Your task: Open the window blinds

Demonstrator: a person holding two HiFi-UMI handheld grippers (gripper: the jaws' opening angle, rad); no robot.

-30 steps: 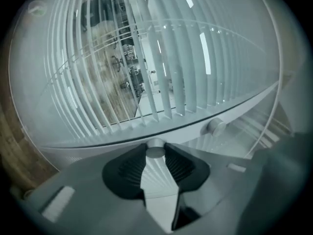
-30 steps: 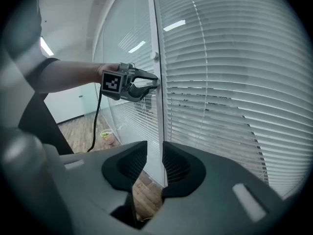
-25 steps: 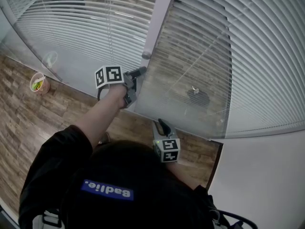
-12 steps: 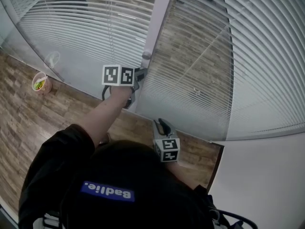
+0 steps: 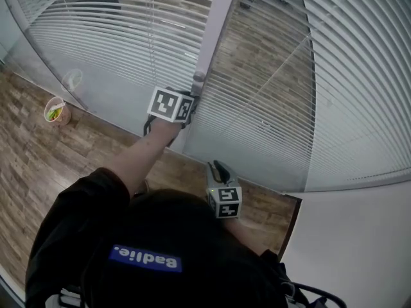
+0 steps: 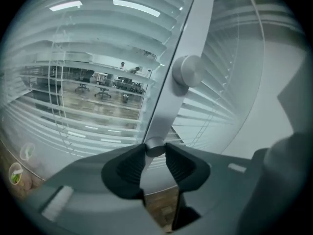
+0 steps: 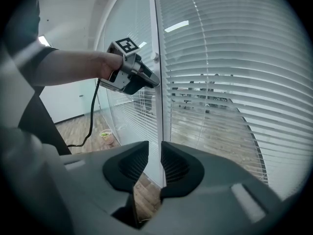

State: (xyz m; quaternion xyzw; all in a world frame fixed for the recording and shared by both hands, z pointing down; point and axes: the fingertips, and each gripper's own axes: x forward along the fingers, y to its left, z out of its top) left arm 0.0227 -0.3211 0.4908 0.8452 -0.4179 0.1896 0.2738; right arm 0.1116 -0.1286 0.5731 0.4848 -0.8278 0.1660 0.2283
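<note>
White slatted blinds [image 5: 122,37] hang behind two glass panes that meet at a pale upright post [image 5: 215,18]. In the left gripper view, my left gripper [image 6: 155,155] is shut on a small round metal knob [image 6: 155,148] low on that post, a pad on each side. A second, bigger knob [image 6: 188,71] sits higher on the post. In the head view the left gripper [image 5: 191,98] reaches the post just under the visible knob [image 5: 198,78]. My right gripper [image 5: 217,167] hangs lower, near my body; its jaws have just been closing and stand a little apart with nothing between them [image 7: 155,163].
A small bowl [image 5: 54,111] with something green in it stands on the wooden floor [image 5: 38,165] at the left, by the glass. A black cable [image 7: 93,116] hangs from the left gripper. A plain white wall [image 5: 359,236] closes the right side.
The left gripper has rolled on the knob, its marker cube turning round. The right pane's slats have tilted: they look whiter and the dark view through them has faded.
</note>
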